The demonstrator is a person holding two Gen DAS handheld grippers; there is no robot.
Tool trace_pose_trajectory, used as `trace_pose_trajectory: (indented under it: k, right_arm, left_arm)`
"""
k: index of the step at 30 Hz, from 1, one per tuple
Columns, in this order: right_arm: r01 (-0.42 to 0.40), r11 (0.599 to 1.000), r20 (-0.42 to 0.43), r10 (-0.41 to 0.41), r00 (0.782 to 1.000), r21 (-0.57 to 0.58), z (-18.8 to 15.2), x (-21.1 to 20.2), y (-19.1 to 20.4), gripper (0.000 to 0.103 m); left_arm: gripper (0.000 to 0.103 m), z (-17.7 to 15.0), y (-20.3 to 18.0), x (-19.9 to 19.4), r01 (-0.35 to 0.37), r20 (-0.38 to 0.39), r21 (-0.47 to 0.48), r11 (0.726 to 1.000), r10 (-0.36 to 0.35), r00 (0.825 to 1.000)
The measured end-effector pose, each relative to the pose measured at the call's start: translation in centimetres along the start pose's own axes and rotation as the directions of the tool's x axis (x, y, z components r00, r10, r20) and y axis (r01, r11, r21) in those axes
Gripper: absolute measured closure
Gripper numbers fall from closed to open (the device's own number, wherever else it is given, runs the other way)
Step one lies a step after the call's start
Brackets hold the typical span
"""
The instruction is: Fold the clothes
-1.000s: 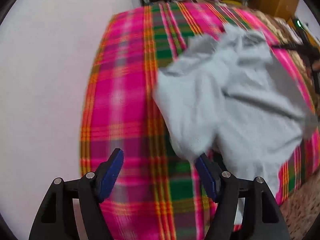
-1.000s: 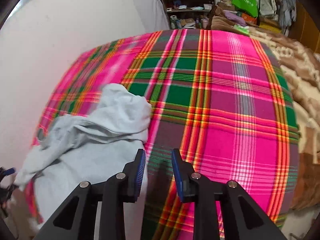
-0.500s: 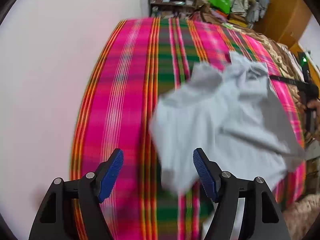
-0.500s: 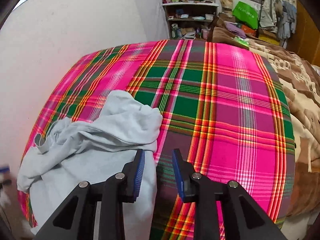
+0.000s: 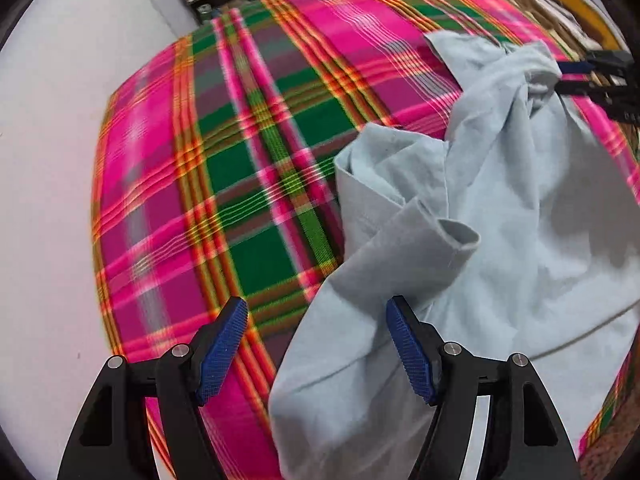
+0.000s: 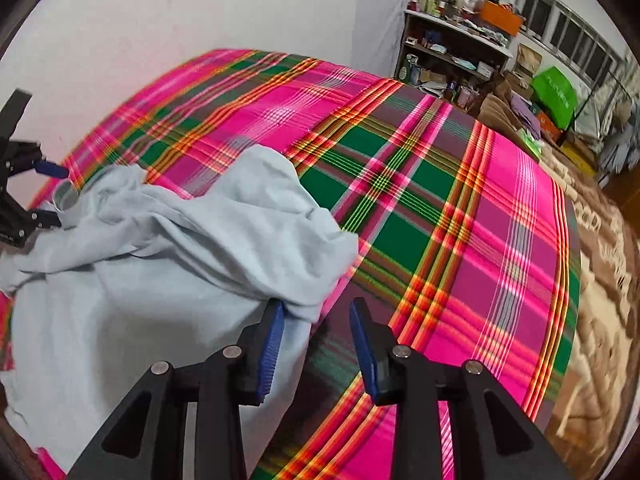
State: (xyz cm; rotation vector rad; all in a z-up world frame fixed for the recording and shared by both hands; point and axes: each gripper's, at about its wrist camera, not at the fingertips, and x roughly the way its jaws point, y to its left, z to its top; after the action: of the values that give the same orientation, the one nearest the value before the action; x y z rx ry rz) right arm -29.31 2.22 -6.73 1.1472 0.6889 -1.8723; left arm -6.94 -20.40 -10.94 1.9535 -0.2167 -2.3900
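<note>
A light grey-blue garment (image 5: 500, 208) lies crumpled on a pink and green plaid blanket (image 5: 248, 184). My left gripper (image 5: 316, 350) hangs open over the garment's near edge, with cloth under its right pad and a sleeve cuff (image 5: 456, 236) just ahead. In the right wrist view the garment (image 6: 160, 264) fills the left side. My right gripper (image 6: 318, 344) has its jaws opening. A fold of the garment lies at its left pad and the blanket (image 6: 440, 220) shows between the jaws. Each view shows the other gripper: the right gripper (image 5: 568, 78) at the garment's far end, the left gripper (image 6: 54, 194) by the cuff (image 6: 66, 196).
A white wall (image 6: 200, 8) runs along the bed's far side. A cluttered shelf (image 6: 452, 52) and a green bag (image 6: 556, 96) stand beyond the bed's end. A brown patterned blanket (image 6: 600, 272) covers the bed to the right of the plaid one.
My left gripper has swung over to the garment, whose edge and cuff now lie at its jaws. The right gripper's jaws have widened and it has rolled, with the garment's fold now at its left pad.
</note>
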Motion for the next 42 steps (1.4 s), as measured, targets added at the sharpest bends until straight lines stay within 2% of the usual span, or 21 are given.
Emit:
trace_pose_trajectory:
  k: [3, 5, 7, 8, 10, 14, 16, 18, 20, 21, 22, 24, 27, 29, 32, 33, 34, 35, 36, 38, 42]
  right_arm:
    - [0.005, 1.000, -0.001, -0.005, 1.000, -0.001, 0.6, 0.6, 0.2, 0.068]
    - [-0.012, 1.000, -0.002, 0.012, 1.000, 0.026, 0.9, 1.0, 0.0, 0.068]
    - [-0.039, 0.997, 0.006, 0.038, 0.999, 0.061, 1.1, 1.1, -0.3, 0.081]
    - [-0.052, 0.996, 0.011, 0.051, 0.999, 0.075, 1.2, 1.1, -0.5, 0.084]
    - [-0.069, 0.992, 0.024, 0.067, 0.997, 0.102, 1.3, 0.9, -0.8, 0.089]
    - [-0.081, 0.988, 0.055, 0.075, 0.996, 0.129, 2.0, -0.4, -1.5, 0.090]
    - [-0.068, 0.989, 0.061, 0.060, 0.996, 0.129, 2.3, -1.0, -1.6, 0.090]
    - [-0.047, 0.991, 0.064, 0.039, 0.997, 0.126, 2.6, -1.5, -1.5, 0.090]
    - [-0.018, 0.991, 0.072, 0.008, 0.997, 0.132, 2.8, -1.9, -1.5, 0.090]
    - [-0.010, 0.989, 0.080, -0.001, 0.997, 0.146, 2.7, -2.2, -1.8, 0.090]
    - [-0.003, 0.987, 0.085, -0.011, 0.996, 0.161, 2.7, -2.4, -2.1, 0.090]
    - [0.005, 0.983, 0.073, -0.019, 0.997, 0.183, 2.6, -2.1, -2.7, 0.090]
    - [0.013, 0.981, 0.051, -0.023, 0.998, 0.195, 2.1, -1.5, -2.9, 0.090]
    - [0.022, 0.981, 0.044, -0.031, 0.999, 0.192, 1.9, -1.2, -2.7, 0.090]
    - [0.024, 0.980, 0.046, -0.034, 0.998, 0.199, 1.7, -1.1, -2.7, 0.090]
    - [0.025, 0.979, 0.046, -0.035, 0.998, 0.204, 1.7, -1.1, -2.7, 0.090]
    - [0.026, 0.978, 0.045, -0.036, 0.998, 0.208, 1.7, -1.0, -2.8, 0.090]
    - [0.029, 0.977, 0.044, -0.039, 0.998, 0.211, 1.7, -0.9, -2.7, 0.090]
    - [0.031, 0.977, 0.045, -0.042, 0.998, 0.211, 1.7, -1.0, -2.7, 0.090]
    - [0.029, 0.976, 0.050, -0.041, 0.998, 0.214, 1.7, -1.1, -2.8, 0.090]
    - [0.031, 0.977, 0.056, -0.044, 0.997, 0.211, 1.7, -1.4, -2.9, 0.090]
  left_arm:
    - [0.032, 0.8, 0.3, 0.6, 0.012, 0.001, 0.008, 1.000, -0.012, 1.000]
    - [0.050, 1.2, 1.5, 0.9, 0.062, 0.001, -0.052, 0.997, -0.062, 0.998]
    - [0.095, 1.6, 2.8, 1.3, 0.089, -0.003, -0.109, 0.990, -0.090, 0.996]
    - [0.100, 1.8, 3.4, 1.4, 0.073, -0.001, -0.122, 0.990, -0.073, 0.997]
    - [0.101, 2.1, 4.3, 1.0, 0.024, 0.019, -0.131, 0.991, -0.022, 1.000]
    - [0.102, 2.8, 6.3, -0.1, 0.039, 0.056, -0.179, 0.983, -0.029, 0.998]
    - [0.097, 2.6, 7.1, -0.4, 0.137, 0.062, -0.212, 0.968, -0.126, 0.990]
    - [0.094, 2.0, 6.3, -0.6, 0.177, 0.082, -0.163, 0.971, -0.166, 0.983]
    - [0.069, 1.4, 5.4, -0.6, 0.199, 0.082, -0.108, 0.974, -0.191, 0.978]
    - [0.044, 1.1, 4.8, -0.4, 0.201, 0.074, -0.081, 0.976, -0.195, 0.978]
    - [0.031, 0.9, 4.5, -0.1, 0.181, 0.063, -0.068, 0.981, -0.177, 0.982]
    - [0.031, 0.5, 4.3, 1.0, 0.156, 0.028, -0.069, 0.985, -0.154, 0.988]
    - [0.031, 0.1, 5.1, 1.7, 0.257, 0.012, -0.154, 0.954, -0.259, 0.966]
    - [0.031, -0.3, 5.3, 1.6, 0.287, 0.020, -0.174, 0.942, -0.288, 0.957]
    - [0.034, -0.6, 4.7, 1.5, 0.254, 0.006, -0.143, 0.957, -0.256, 0.967]
    - [0.041, -0.6, 4.4, 1.4, 0.235, 0.000, -0.133, 0.963, -0.237, 0.971]
    - [0.061, -0.5, 4.2, 1.3, 0.214, -0.003, -0.122, 0.969, -0.216, 0.976]
    - [0.076, -0.4, 4.5, 1.2, 0.232, -0.003, -0.134, 0.963, -0.234, 0.972]
    - [0.099, -0.3, 4.7, 1.1, 0.250, -0.003, -0.147, 0.957, -0.253, 0.967]
    - [0.100, -0.2, 4.9, 0.9, 0.274, 0.003, -0.156, 0.949, -0.277, 0.961]
    - [0.100, 0.2, 4.8, -0.1, 0.238, 0.027, -0.130, 0.963, -0.236, 0.971]
